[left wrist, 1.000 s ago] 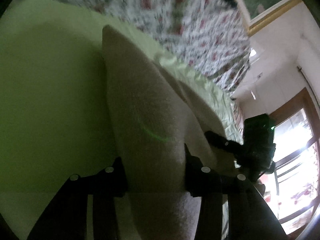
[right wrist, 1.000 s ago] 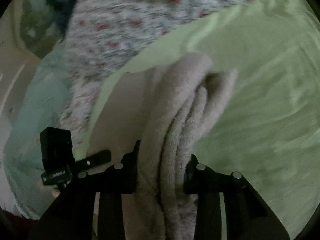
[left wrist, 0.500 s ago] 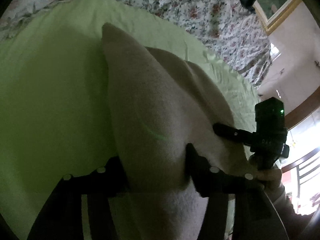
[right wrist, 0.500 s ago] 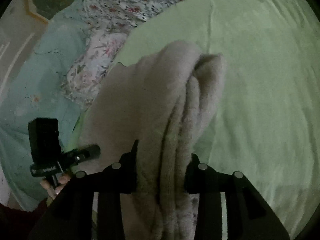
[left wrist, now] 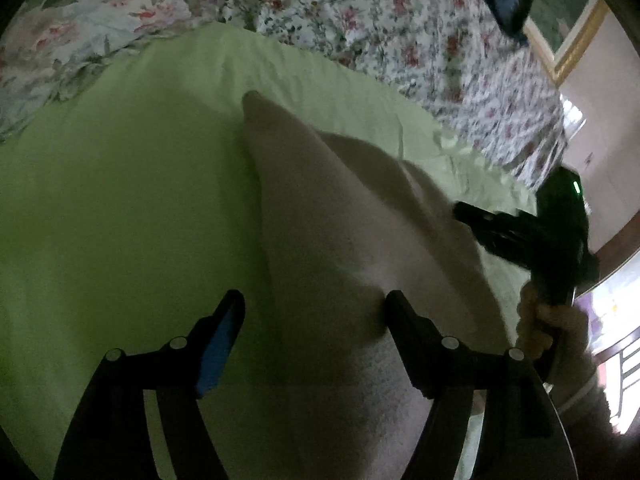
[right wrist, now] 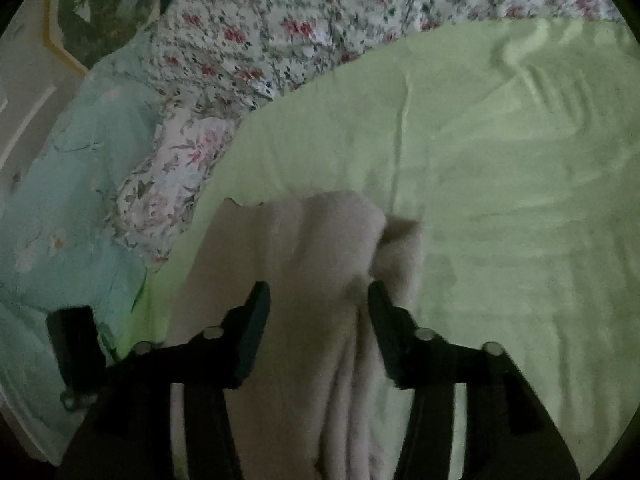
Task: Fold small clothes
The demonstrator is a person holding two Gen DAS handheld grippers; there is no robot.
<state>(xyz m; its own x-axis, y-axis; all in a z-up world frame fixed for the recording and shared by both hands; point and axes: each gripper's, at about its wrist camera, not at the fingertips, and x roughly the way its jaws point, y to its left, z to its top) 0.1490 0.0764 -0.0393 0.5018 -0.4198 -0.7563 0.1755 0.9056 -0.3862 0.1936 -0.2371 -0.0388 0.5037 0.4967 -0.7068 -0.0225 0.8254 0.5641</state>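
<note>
Where half a second ago both tongs pinched the cloth, I now see them spread: the left tongs [left wrist: 314, 314] stand wide, blue pad of the left finger bared and clear of the fabric, right finger just touching its flank. The right tongs [right wrist: 318, 300] have parted too, the cloth slack between the fingers and gripped by neither. The beige fleecy garment [left wrist: 344, 248] has dropped from its lifted drape and lies lower on the bed.

Surroundings: a pale green bed sheet [left wrist: 120, 208] carries the garment. Beyond it a rumpled white quilt printed with red flowers [left wrist: 400, 20], and in the right wrist view a mint-green blanket [right wrist: 60, 208] off to the left. A gilt-framed picture [left wrist: 568, 40] hangs on the far wall. From the left wrist view the right tongs' black body with a green light shows past the garment, the person's hand [left wrist: 560, 336] around its handle. That body hides a little of the sheet's edge; nothing covers the garment itself.

The garment runs forward from between the left tongs' fingers to a pointed corner well ahead. In the right wrist view [right wrist: 312, 264] its bunched, layered folds pass between the fingers and end a short way ahead of the tips.
</note>
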